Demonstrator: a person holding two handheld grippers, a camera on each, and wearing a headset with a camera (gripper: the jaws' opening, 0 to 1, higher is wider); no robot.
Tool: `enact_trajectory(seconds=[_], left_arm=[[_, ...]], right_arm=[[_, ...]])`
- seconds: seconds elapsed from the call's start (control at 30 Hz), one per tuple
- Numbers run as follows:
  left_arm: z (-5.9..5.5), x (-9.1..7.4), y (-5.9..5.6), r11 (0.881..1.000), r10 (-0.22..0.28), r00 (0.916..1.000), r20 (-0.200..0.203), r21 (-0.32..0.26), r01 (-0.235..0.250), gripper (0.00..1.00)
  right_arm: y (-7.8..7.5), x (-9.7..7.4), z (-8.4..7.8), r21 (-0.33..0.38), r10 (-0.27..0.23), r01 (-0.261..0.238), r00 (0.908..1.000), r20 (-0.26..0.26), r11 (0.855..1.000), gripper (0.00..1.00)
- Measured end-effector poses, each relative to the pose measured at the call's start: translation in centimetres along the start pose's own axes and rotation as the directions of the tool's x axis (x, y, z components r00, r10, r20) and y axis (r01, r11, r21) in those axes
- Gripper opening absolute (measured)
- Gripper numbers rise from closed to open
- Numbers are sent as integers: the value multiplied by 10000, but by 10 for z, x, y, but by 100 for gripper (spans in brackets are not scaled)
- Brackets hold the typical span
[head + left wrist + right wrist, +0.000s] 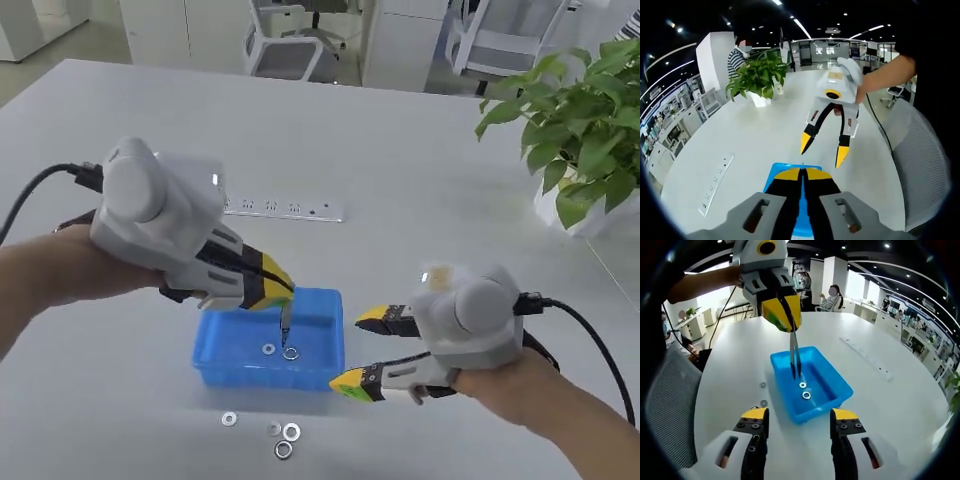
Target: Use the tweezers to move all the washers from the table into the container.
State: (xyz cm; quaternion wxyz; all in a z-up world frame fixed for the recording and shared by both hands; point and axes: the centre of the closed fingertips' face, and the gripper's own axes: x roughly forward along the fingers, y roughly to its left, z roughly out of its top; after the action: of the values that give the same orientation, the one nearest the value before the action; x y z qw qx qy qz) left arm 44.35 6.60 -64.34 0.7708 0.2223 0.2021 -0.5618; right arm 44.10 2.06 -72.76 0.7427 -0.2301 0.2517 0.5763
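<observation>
Several washers (291, 432) lie on bench (400, 200) just person-side of blue container (240, 378); left hand-held gripper (283, 290) clamps tweezers (285, 322) over it, right hand-held gripper (348, 350) gapes.

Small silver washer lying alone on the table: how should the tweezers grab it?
Probably best: bring the thin metal tweezers straight down from above, one tip through the hole, one outside, pinching the ring of the small silver washer. It lies flat on the white table, so sideways offers little edge.
</observation>
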Motion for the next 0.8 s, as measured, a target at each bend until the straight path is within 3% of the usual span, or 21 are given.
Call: enact_trajectory(seconds=[0.43, 0.8], left_arm=[[8, -14, -25, 9997, -241, 9997, 31, 55, 241, 5], [6, -16, -48, 9987, -493, 9985, 254, 166, 488, 5]], right_arm=[[24, -16, -5, 502, -160, 150, 9997, 190, 9986, 68], [38, -20, -5, 644, -167, 135, 9986, 493, 9978, 83]])
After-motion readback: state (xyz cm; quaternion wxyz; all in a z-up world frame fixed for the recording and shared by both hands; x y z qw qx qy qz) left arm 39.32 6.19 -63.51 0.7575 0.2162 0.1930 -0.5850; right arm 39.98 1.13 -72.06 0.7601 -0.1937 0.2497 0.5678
